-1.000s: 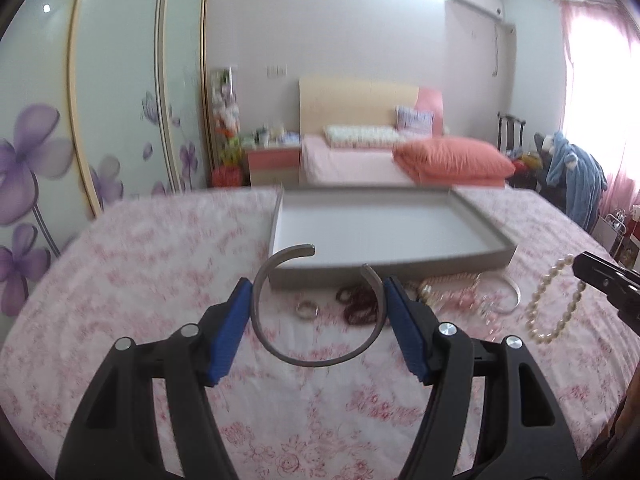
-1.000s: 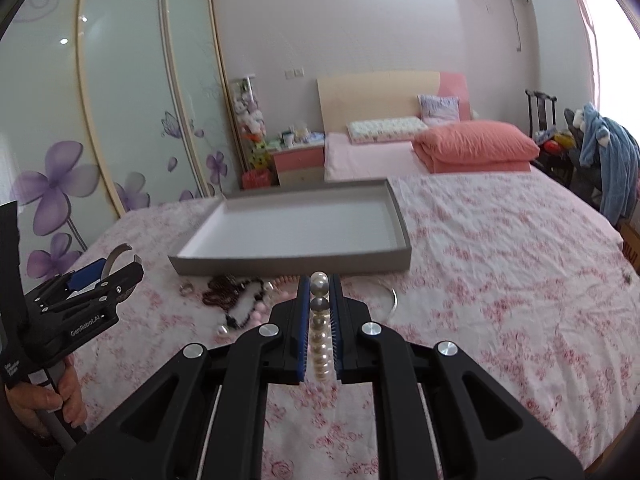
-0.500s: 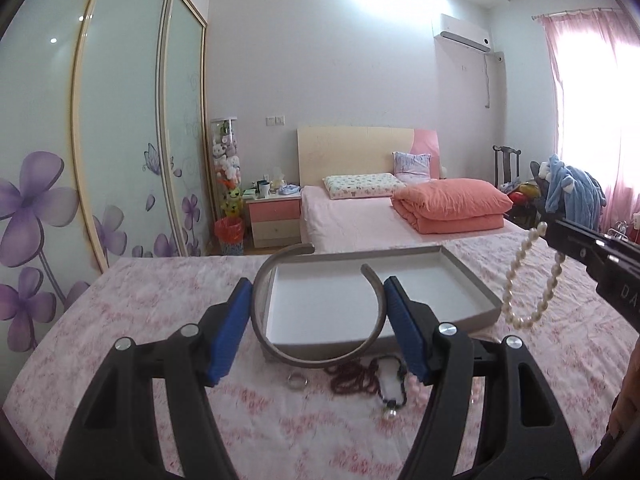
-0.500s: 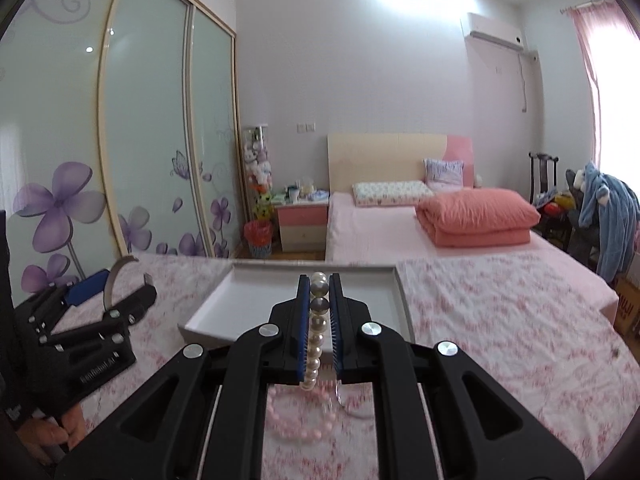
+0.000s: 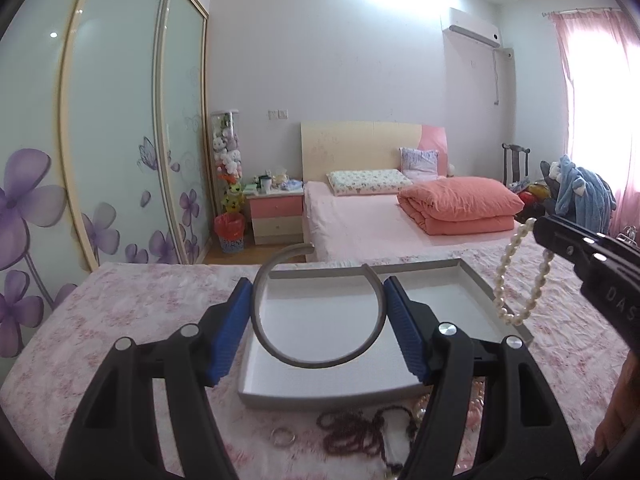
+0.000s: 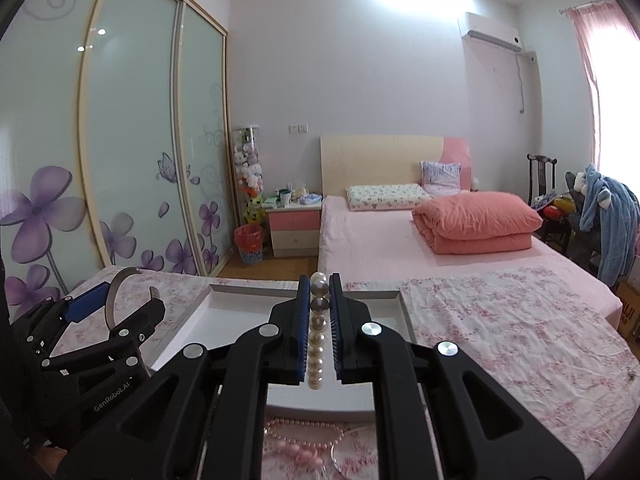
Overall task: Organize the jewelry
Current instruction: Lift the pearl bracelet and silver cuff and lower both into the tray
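Observation:
My left gripper (image 5: 318, 304) is shut on a grey open bangle (image 5: 316, 362) and holds it in the air over the near half of the grey tray (image 5: 328, 394), which has a white floor. My right gripper (image 6: 319, 286) is shut on a white pearl bracelet (image 6: 316, 354), which hangs over the tray (image 6: 405, 312). In the left wrist view the pearl bracelet (image 5: 505, 276) dangles over the tray's right side. The left gripper with the bangle (image 6: 114, 292) shows at the left of the right wrist view.
On the floral cloth in front of the tray lie a small silver ring (image 5: 282, 437), dark red bead strands (image 5: 356, 432), a pink bead string (image 6: 298, 446) and a thin silver bangle (image 6: 340, 450). A bed with an orange quilt (image 5: 460, 204) stands beyond.
Both grippers have risen and moved forward with their jewelry. The bangle and the pearl bracelet now hang over the tray, and the loose jewelry lies lower in view.

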Motion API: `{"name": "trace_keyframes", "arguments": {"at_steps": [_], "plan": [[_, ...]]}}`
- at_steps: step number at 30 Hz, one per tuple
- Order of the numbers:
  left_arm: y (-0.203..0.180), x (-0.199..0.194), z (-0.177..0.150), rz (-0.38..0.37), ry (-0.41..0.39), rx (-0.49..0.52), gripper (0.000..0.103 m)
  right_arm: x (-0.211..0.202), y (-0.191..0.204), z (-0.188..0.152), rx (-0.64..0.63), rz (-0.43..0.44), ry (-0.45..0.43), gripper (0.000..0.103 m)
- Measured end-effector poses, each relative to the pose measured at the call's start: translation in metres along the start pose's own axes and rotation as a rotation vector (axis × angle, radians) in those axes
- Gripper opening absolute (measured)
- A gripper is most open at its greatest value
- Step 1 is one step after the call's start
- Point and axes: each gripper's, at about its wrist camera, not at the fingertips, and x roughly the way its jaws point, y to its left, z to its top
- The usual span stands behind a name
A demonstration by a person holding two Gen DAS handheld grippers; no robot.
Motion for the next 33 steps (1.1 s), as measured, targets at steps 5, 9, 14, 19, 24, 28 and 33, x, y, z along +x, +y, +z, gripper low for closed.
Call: {"name": "trace_keyframes", "arguments": {"at_steps": [5,9,14,19,24,28,33], "plan": [[-0.005,0.039,-0.003,-0.001,0.047,0.009,0.065,0.031,0.001,-0.006,0.0,-0.003,0.043,0.01],[-0.007,0.066,-0.008,-0.011,0.091,0.012,0.065,0.057,0.0,-0.014,0.019,0.014,0.108,0.01],[-0.006,0.097,-0.019,-0.029,0.178,0.0,0.065,0.078,-0.003,-0.024,0.037,0.034,0.18,0.011],[-0.005,0.113,-0.026,-0.043,0.226,-0.006,0.065,0.085,-0.006,-0.03,0.069,0.049,0.232,0.011],[-0.004,0.119,-0.025,-0.046,0.229,-0.008,0.066,0.089,-0.011,-0.028,0.089,0.052,0.255,0.017],[-0.002,0.12,-0.023,-0.041,0.238,-0.017,0.066,0.084,-0.02,-0.028,0.109,0.045,0.251,0.025],[0.011,0.113,-0.021,-0.017,0.231,-0.038,0.066,0.07,-0.029,-0.024,0.124,0.032,0.234,0.025]]}}
